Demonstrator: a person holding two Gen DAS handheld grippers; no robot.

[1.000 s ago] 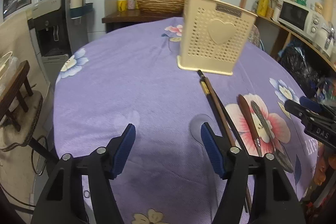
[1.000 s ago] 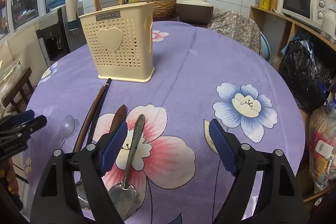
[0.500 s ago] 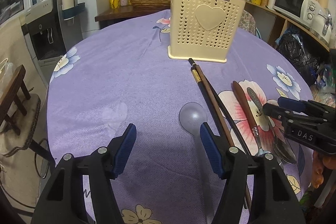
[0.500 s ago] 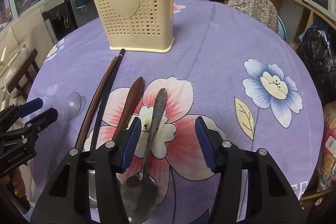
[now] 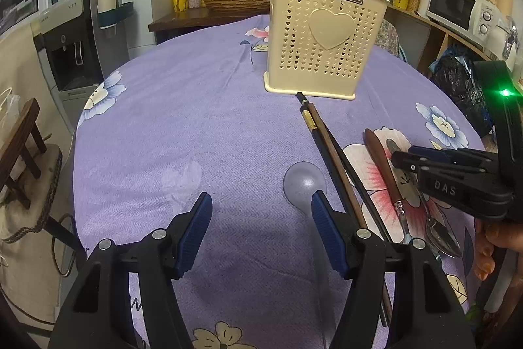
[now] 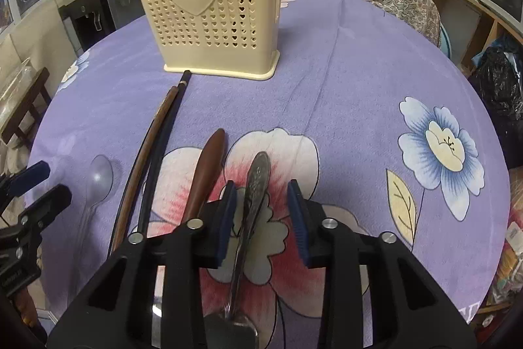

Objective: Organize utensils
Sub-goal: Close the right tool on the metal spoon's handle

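A cream perforated utensil holder (image 5: 322, 41) (image 6: 209, 8) stands on the purple flowered tablecloth with chopsticks inside. In front of it lie two long chopsticks (image 5: 330, 152) (image 6: 153, 146), a clear plastic spoon (image 5: 304, 183) (image 6: 98, 177), a wooden-handled utensil (image 5: 380, 162) (image 6: 204, 172) and a metal spoon (image 6: 253, 195) (image 5: 438, 234). My right gripper (image 6: 263, 211) is open, low over the table, its jaws on either side of the metal spoon's handle. My left gripper (image 5: 258, 224) is open and empty, just left of the plastic spoon.
The round table's edge (image 5: 76, 152) drops off at left toward a wooden stool (image 5: 23, 136) and a water dispenser (image 5: 75, 38). A shelf with a microwave (image 5: 454, 8) and a black bag (image 6: 500, 80) lie to the right.
My right gripper has moved forward and down over the metal spoon's handle and its jaws have narrowed around it. My left gripper has come closer to the plastic spoon.
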